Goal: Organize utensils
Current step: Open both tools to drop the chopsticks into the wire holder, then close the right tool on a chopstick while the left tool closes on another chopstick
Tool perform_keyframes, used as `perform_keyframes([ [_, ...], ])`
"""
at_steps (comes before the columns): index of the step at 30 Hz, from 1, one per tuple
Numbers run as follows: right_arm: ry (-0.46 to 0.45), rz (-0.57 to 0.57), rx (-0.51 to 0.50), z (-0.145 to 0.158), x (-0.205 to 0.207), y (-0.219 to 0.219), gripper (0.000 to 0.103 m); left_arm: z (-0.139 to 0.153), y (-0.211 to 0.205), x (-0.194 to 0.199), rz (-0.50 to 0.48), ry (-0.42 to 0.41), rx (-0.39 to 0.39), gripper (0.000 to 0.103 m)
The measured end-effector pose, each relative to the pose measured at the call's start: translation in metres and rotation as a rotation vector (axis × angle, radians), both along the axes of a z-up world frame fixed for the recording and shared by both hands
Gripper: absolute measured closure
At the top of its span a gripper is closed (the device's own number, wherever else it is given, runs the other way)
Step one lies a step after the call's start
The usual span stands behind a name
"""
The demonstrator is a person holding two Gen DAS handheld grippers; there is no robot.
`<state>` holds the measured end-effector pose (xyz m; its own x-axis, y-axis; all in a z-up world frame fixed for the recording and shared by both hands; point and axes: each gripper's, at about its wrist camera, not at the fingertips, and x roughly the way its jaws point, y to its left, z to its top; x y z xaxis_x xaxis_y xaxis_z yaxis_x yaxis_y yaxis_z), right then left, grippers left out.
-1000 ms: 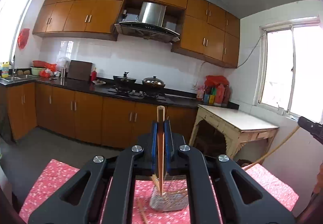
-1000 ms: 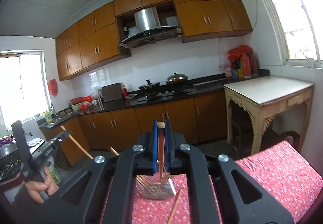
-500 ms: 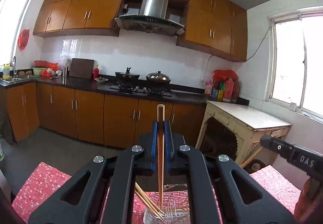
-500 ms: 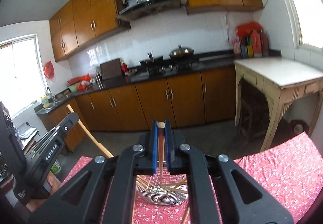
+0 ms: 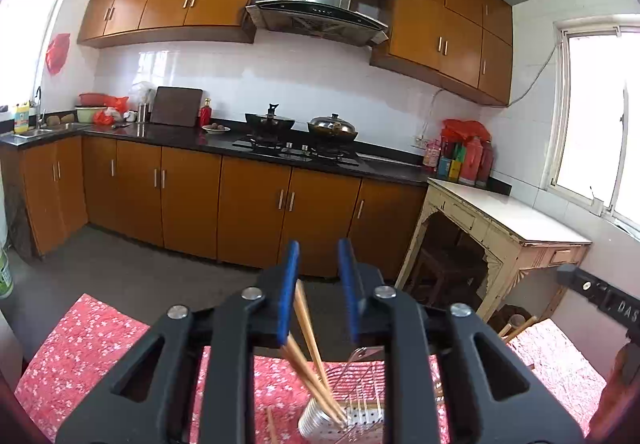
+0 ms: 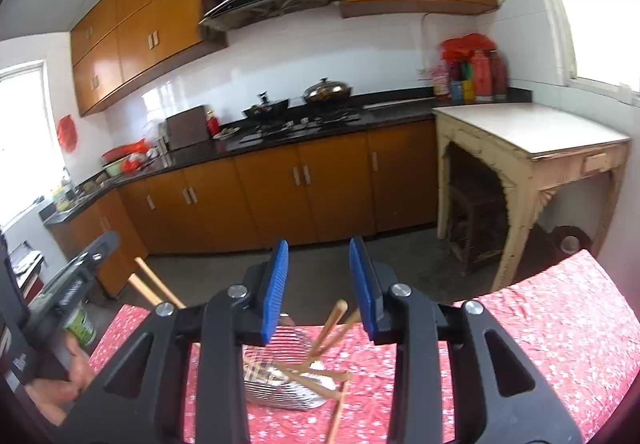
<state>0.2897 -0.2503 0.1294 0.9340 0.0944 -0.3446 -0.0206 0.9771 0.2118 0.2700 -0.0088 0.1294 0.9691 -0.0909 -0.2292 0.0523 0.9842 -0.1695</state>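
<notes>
A metal wire utensil holder (image 5: 344, 414) stands on the red flowered tablecloth (image 5: 92, 356), with wooden chopsticks (image 5: 308, 344) leaning in it. My left gripper (image 5: 318, 284) is open just above it, and the chopsticks rise between its blue pads without being gripped. In the right wrist view the holder (image 6: 280, 376) holds several chopsticks (image 6: 334, 324). My right gripper (image 6: 320, 280) is open and empty above it. A loose chopstick (image 6: 338, 410) lies on the cloth beside the holder.
The other hand-held gripper shows at the right edge of the left view (image 5: 600, 296) and at the left of the right view (image 6: 68, 292). Beyond the table are the kitchen counter (image 5: 240, 144) and a cream side table (image 5: 508, 220).
Both grippers were shut on a chopstick and have opened. The chopsticks now stand in the holder. Both grippers have come closer over the holder.
</notes>
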Motion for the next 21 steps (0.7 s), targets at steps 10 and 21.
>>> perform_keyframes([
  [10, 0.132, -0.215, -0.019, -0.081, -0.039, -0.070, 0.068, -0.037, 0.059, -0.051, 0.084, 0.113, 0.028, 0.061],
  [21, 0.443, 0.053, -0.017, -0.228, -0.043, 0.017, 0.068, -0.157, 0.069, -0.066, 0.071, 0.412, 0.101, 0.054],
])
